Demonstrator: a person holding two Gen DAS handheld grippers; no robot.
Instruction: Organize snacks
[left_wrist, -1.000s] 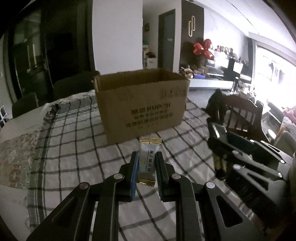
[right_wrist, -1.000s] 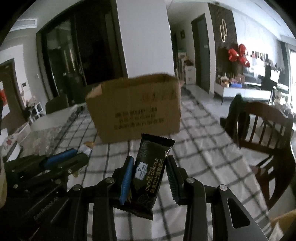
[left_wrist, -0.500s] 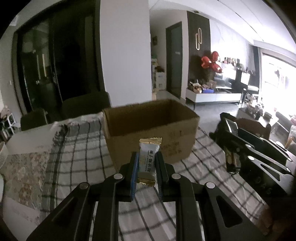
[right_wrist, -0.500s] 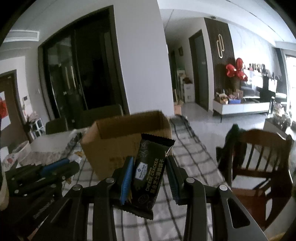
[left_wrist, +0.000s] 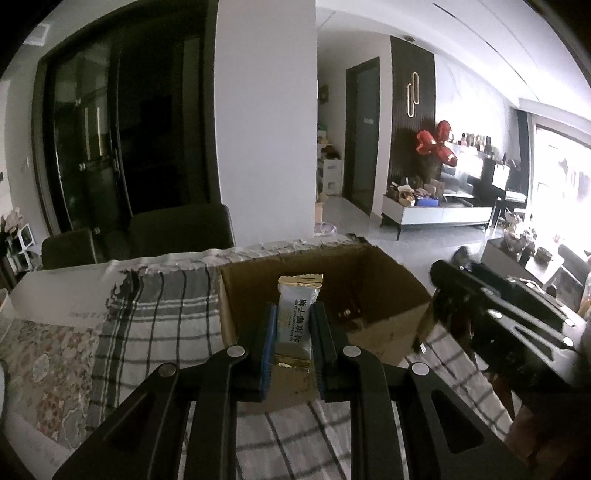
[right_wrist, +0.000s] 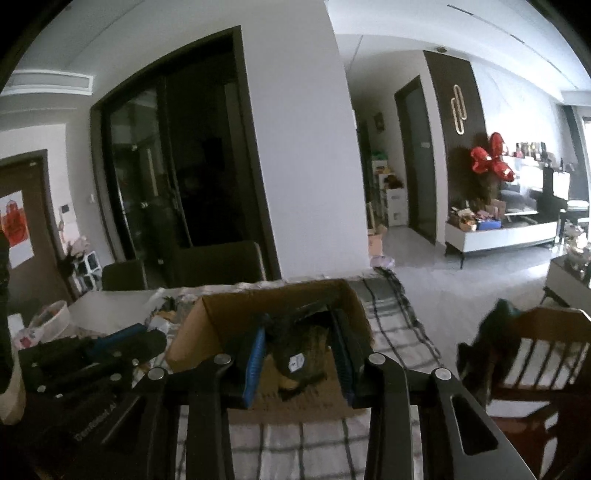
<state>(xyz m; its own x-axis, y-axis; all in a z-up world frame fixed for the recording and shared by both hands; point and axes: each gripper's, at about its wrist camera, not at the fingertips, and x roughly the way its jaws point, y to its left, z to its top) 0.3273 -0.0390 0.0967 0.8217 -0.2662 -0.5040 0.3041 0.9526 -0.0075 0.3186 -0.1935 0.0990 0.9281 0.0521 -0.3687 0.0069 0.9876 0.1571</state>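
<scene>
My left gripper (left_wrist: 293, 314) is shut on a silver-and-gold candy packet (left_wrist: 295, 325) and holds it upright above the near edge of the open cardboard box (left_wrist: 384, 291). My right gripper (right_wrist: 301, 332) is open over the same box (right_wrist: 192, 332). The black cheese cracker packet (right_wrist: 299, 354) is blurred between its spread fingers, loose and dropping into the box. The right gripper also shows at the right of the left wrist view (left_wrist: 498, 314), and the left gripper at the left of the right wrist view (right_wrist: 92, 354).
The box stands on a table with a grey checked cloth (left_wrist: 155, 332). Dark chairs (left_wrist: 177, 232) stand beyond the table. A wooden chair (right_wrist: 535, 350) stands to the right. A white bowl (right_wrist: 48, 317) sits at the far left.
Both grippers rose and moved forward over the box. My right gripper opened and the cracker packet slipped down out of its hold. The left gripper still holds the candy.
</scene>
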